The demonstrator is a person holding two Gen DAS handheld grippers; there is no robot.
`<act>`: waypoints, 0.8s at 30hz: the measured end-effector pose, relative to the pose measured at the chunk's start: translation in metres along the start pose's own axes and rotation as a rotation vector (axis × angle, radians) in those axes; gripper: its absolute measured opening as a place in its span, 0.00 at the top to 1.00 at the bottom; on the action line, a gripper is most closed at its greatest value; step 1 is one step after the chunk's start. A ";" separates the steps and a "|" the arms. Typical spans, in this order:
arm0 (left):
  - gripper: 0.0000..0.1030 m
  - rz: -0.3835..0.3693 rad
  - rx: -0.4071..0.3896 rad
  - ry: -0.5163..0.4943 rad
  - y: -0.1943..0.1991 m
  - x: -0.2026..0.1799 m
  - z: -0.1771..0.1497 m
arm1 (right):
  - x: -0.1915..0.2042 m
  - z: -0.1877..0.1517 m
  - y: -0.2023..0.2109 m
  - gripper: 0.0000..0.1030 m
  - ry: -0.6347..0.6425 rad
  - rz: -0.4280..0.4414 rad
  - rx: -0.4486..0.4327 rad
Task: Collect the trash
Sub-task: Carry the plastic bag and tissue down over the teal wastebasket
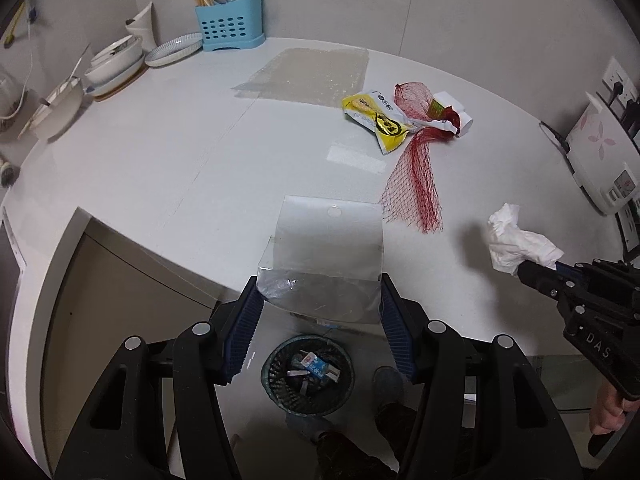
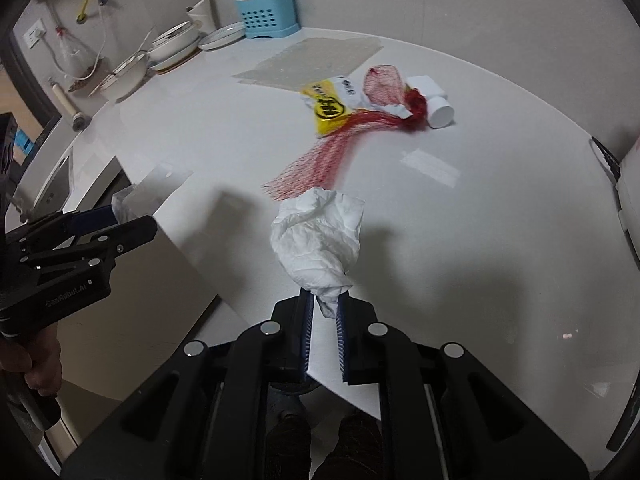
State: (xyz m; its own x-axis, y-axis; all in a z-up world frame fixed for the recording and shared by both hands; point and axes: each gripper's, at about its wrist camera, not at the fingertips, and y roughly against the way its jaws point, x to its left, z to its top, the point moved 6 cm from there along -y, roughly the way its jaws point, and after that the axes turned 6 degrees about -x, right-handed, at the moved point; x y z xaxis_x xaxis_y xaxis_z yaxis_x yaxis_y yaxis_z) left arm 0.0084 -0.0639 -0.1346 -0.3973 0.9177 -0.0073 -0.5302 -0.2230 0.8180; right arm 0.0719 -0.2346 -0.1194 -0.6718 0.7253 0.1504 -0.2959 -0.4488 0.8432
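My left gripper [image 1: 320, 304] is shut on a clear plastic package [image 1: 326, 256] and holds it over the counter's front edge, above a dark mesh trash bin [image 1: 308, 376] on the floor with some scraps inside. My right gripper [image 2: 325, 304] is shut on a crumpled white tissue [image 2: 318, 236] and holds it above the counter; the tissue also shows in the left wrist view [image 1: 516, 240]. A red mesh net [image 1: 416, 176], a yellow snack wrapper [image 1: 378, 120] and a white bottle [image 2: 434, 100] lie further back on the counter.
The white counter [image 1: 160, 152] carries a translucent mat [image 1: 316, 72], a blue utensil holder [image 1: 230, 24], stacked bowls and plates [image 1: 116, 60] at the back left, and a white appliance [image 1: 600, 152] at the right. A cabinet front stands below the counter edge.
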 end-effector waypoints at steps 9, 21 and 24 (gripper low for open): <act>0.45 0.040 -0.007 0.082 0.017 0.039 -0.041 | 0.072 -0.029 -0.007 0.90 0.145 0.127 0.043; 0.45 0.057 0.046 0.138 -0.033 0.085 -0.113 | 0.134 -0.086 -0.067 0.90 0.305 0.193 0.142; 0.45 0.048 0.064 0.154 -0.054 0.093 -0.130 | 0.137 -0.101 -0.090 0.90 0.330 0.181 0.161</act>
State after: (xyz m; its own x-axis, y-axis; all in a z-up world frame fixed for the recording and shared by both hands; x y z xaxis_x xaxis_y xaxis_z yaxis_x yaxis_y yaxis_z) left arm -0.0976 -0.0092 -0.2538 -0.5338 0.8440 -0.0516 -0.4608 -0.2392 0.8547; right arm -0.0628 -0.1477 -0.2266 -0.8929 0.4239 0.1516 -0.0609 -0.4473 0.8923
